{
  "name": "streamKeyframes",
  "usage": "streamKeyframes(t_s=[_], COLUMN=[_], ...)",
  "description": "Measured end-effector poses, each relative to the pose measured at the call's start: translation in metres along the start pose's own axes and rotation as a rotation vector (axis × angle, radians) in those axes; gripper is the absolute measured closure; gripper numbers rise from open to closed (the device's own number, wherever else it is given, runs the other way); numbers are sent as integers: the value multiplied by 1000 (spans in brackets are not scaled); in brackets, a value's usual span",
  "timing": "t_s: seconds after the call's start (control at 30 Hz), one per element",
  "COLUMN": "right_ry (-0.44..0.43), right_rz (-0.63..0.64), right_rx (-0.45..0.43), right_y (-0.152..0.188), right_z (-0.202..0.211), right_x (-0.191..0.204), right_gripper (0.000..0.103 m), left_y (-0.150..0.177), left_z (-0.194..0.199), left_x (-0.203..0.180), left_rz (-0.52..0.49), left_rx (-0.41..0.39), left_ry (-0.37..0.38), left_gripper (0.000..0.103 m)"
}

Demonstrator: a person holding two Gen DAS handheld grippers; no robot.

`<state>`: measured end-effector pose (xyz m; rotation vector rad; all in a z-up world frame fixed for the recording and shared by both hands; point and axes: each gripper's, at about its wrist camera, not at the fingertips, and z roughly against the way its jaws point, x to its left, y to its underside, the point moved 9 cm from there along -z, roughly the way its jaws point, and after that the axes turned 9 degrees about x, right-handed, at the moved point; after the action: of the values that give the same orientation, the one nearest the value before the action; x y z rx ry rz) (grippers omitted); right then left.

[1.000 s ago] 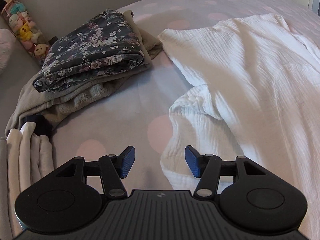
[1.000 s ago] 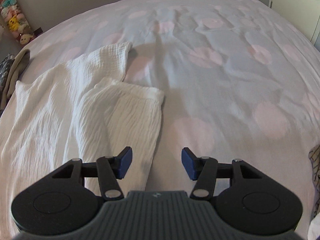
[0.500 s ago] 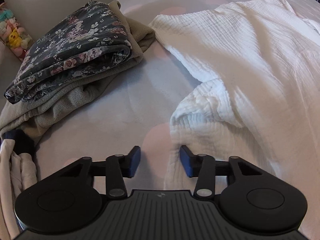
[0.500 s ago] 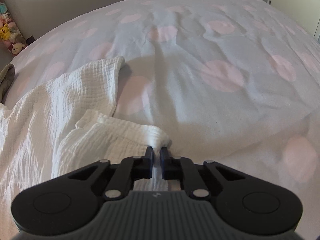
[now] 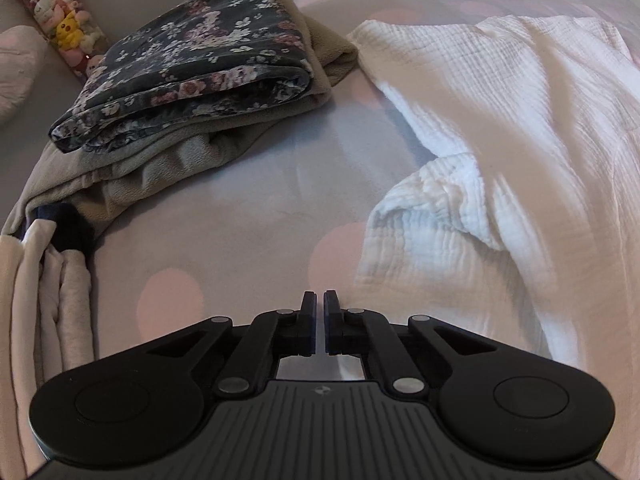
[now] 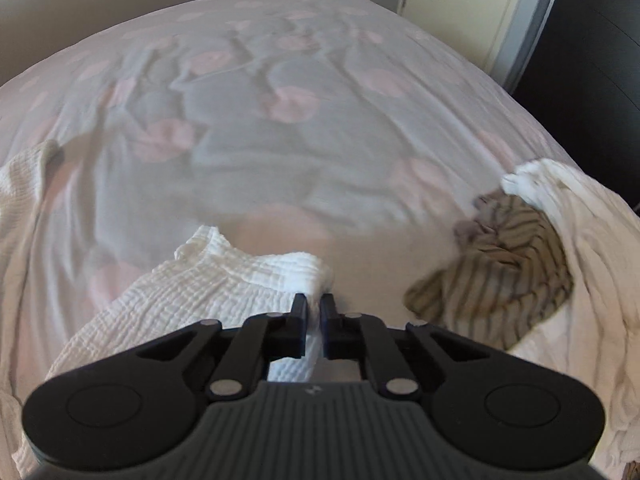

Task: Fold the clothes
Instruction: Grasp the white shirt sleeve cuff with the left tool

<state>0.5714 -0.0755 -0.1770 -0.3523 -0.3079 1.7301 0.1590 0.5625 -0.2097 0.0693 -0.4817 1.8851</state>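
Both tools clamp the white garment (image 5: 500,168): right tool (image 6: 313,312) on a corner, left tool (image 5: 319,310) apparently on its edge; next, probably lift and fold.

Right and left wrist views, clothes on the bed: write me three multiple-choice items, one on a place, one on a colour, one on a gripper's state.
1. The floral garment lies:
A on a chair; B on the beige garment; C on the floor.
2. The bed sheet has spots of:
A green; B blue; C pink.
3. The right gripper is:
A shut on the white garment; B wide open; C holding a hanger.

Answers: B, beige cloth shows under and around the floral one; C, pale pink rounds dot the sheet; A, white crinkled cloth sits pinched between the closed fingers.
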Motion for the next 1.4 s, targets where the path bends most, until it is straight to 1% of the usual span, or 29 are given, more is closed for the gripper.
streamKeyframes(t_s=[0.07, 0.17, 0.3, 0.33, 0.43, 0.47, 0.5, 0.53, 0.57, 0.6, 0.67, 0.73, 0.8, 0.83, 0.9, 0.97, 1.1, 1.17, 1.23, 1.27, 1.3, 1.37, 1.4], right_ry=[25, 64, 144, 146, 137, 134, 131, 140, 153, 163, 139, 85, 26, -6, -71, -110, -173, -179, -173, -168, -161, -135, -120], right_rz=[-26, -60, -95, -102, -78, -68, -59, -41, -19, 2, 21, 42, 64, 78, 111, 133, 134, 131, 147, 164, 185, 228, 247], right_rx=[6, 14, 49, 54, 51, 49, 47, 25, -5, -38, -101, -141, -177, -184, -188, -193, -209, -225, -243, -246, -248, -252, -255], right_y=[4, 11, 21, 24, 30, 32, 34, 34, 34, 34, 36, 45, 54, 61, 78, 93, 116, 125, 133, 137, 141, 148, 150], right_z=[0, -1, -5, -5, -2, 0, 1, 7, 14, 22, 40, 53, 65, 68, 70, 68, 61, 58, 55, 53, 51, 46, 45], right_x=[-20, -47, -79, -84, -82, -80, -79, -75, -70, -64, -50, -25, 1, 17, 51, 84, 139, 159, 174, 180, 186, 192, 193], right_gripper=[95, 95, 95, 95, 94, 93, 85, 79, 66, 61, 61, 60, 56, 56, 56, 56, 56, 56, 56, 55, 55, 55, 53], left_y=[5, 11, 19, 20, 21, 21, 20, 20, 19, 17, 13, 8, 2, -1, -8, -14, -23, -27, -30, -29, -28, -26, -24], left_z=[4, 11, 13, 13, 13, 14, 14, 15, 17, 18, 20, 20, 17, 15, 10, 4, -7, -11, -15, -14, -14, -11, -9], left_x=[8, 15, 16, 17, 17, 17, 17, 16, 15, 14, 11, 4, -4, -8, -15, -21, -32, -37, -42, -45, -46, -49, -49], left_rz=[20, 23, 21, 24, 35, 36, 33, 28, 19, 9, -19, -39, -56, -61, -63, -58, -42, -33, -21, -10, -1, -1, -3], left_rx=[10, 19, 35, 36, 30, 26, 22, 17, 10, 0, -21, -37, -51, -57, -70, -76, -90, -95, -101, -104, -110, -113, -111], left_ry=[-15, -38, -59, -60, -53, -47, -43, -38, -35, -33, -24, 1, 32, 42, 52, 62, 95, 114, 141, 163, 176, 170, 160], left_gripper=[103, 103, 103, 103, 102, 102, 100, 98, 93, 88, 83, 77, 61, 58, 57, 56, 55, 57, 70, 82, 89, 96, 97])
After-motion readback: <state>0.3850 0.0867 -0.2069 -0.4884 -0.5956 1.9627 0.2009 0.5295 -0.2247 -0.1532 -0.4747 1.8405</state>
